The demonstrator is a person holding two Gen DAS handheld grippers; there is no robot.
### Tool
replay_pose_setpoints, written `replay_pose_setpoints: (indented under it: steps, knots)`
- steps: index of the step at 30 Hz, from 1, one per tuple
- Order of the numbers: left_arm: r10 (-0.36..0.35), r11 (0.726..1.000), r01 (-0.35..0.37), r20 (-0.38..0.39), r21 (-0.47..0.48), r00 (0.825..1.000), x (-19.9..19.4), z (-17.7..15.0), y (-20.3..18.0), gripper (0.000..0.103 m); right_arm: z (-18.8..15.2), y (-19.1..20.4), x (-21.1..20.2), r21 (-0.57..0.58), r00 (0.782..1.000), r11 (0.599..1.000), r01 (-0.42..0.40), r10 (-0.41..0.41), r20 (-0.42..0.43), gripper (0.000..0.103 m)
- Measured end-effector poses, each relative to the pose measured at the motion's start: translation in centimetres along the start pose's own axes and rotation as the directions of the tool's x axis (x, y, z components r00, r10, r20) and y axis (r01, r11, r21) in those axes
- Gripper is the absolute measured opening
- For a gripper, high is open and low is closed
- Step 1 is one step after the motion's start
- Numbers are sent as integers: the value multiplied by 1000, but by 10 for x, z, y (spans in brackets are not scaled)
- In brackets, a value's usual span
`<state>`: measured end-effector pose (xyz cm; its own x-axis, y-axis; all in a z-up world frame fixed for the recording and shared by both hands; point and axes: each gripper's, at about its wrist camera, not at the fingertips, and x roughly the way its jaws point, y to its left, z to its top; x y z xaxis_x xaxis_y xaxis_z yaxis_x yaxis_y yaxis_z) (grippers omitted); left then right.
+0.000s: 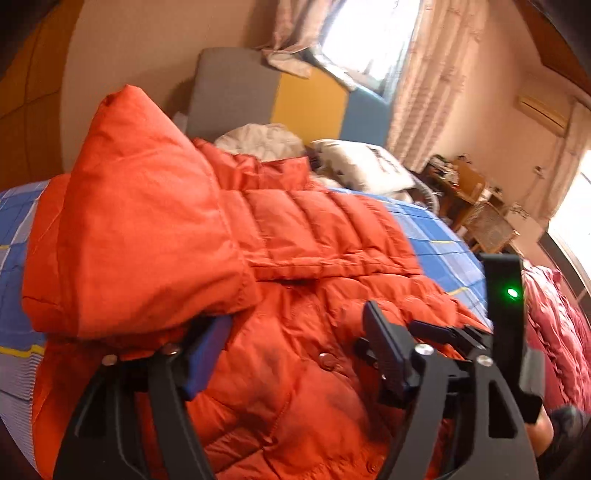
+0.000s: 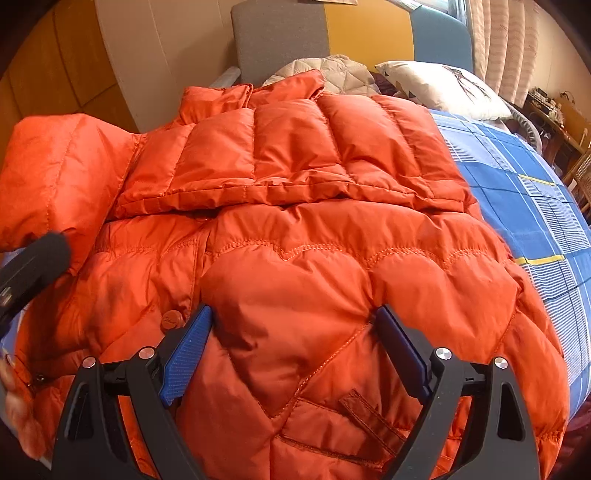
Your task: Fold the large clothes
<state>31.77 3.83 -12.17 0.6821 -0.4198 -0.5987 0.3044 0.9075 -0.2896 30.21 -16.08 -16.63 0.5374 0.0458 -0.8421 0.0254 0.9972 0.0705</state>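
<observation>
An orange puffer jacket (image 2: 295, 229) lies on the bed, one sleeve folded flat across its chest (image 2: 288, 155). It also shows in the left wrist view (image 1: 280, 258), where a raised fold of the other sleeve (image 1: 140, 229) hangs over my left gripper's left finger. My left gripper (image 1: 295, 343) is open, low over the jacket's front near a snap button (image 1: 327, 360). My right gripper (image 2: 295, 332) is open, its blue pads (image 2: 186, 350) on either side of a puffed panel of the jacket. The right gripper's body (image 1: 504, 295) shows in the left wrist view at the right.
The bed has a blue checked sheet (image 2: 524, 184). A white pillow (image 2: 443, 88) and a pale quilted garment (image 2: 332, 70) lie by the grey, yellow and blue headboard (image 2: 332, 33). A crimson blanket (image 1: 554, 332) lies at right. Wicker furniture (image 1: 484, 218) stands beyond the bed.
</observation>
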Motion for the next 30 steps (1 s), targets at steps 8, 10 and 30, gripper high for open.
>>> replay_pose_setpoints:
  steps: [8, 10, 30]
  knots:
    - [-65, 993, 75, 105, -95, 992, -59, -5, 26, 81, -2, 9, -28, -50, 997, 999, 5, -1, 78, 89]
    - [-51, 990, 65, 116, -123, 992, -74, -14, 40, 81, -4, 20, -38, -97, 993, 995, -19, 30, 113, 89]
    - [98, 967, -84, 44, -242, 994, -71, -45, 94, 80, 59, 76, -41, -86, 948, 976, -202, 216, 232, 15]
